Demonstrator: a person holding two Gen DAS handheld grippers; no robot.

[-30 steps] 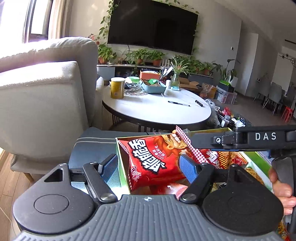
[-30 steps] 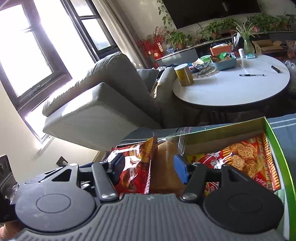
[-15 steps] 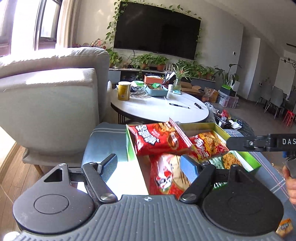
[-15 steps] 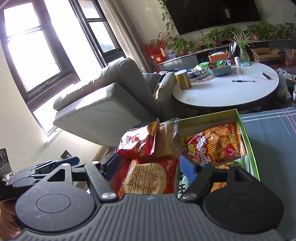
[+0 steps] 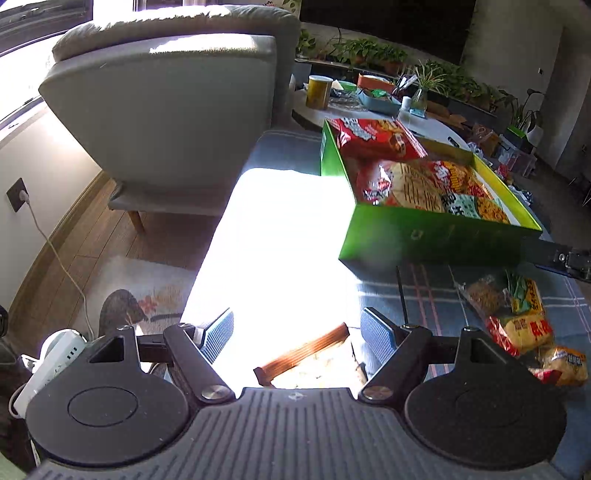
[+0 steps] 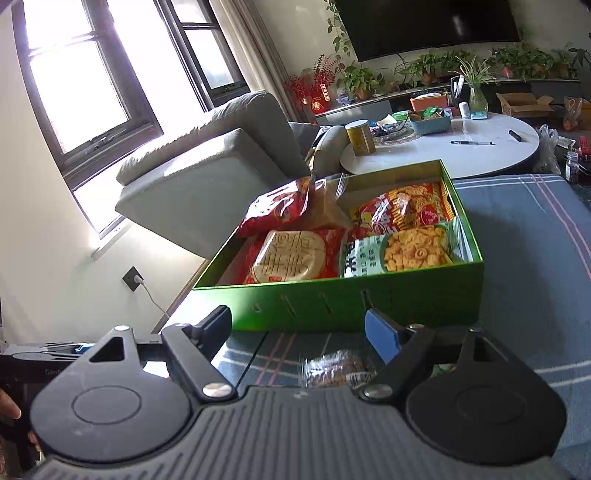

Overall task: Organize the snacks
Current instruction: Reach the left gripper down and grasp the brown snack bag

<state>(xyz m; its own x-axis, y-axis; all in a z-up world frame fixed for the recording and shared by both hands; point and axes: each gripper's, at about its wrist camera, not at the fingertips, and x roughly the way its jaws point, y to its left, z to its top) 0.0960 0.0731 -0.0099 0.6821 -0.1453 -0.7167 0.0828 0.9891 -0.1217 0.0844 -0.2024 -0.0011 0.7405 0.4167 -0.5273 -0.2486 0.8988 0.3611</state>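
The left gripper [image 5: 297, 332] is hovering with jaws apart over a packet [image 5: 314, 363] lying on the blue plaid cloth [image 5: 436, 295]. The green box [image 5: 424, 236] of snacks is sitting toward the cloth's far edge.

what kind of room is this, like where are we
Most likely a home living room. A grey armchair sits by the window, a large wall-mounted TV hangs above a row of potted plants, and a round white table stands behind the green snack box.

Chinese print on snack packs [image 6: 397, 254], unreadable.
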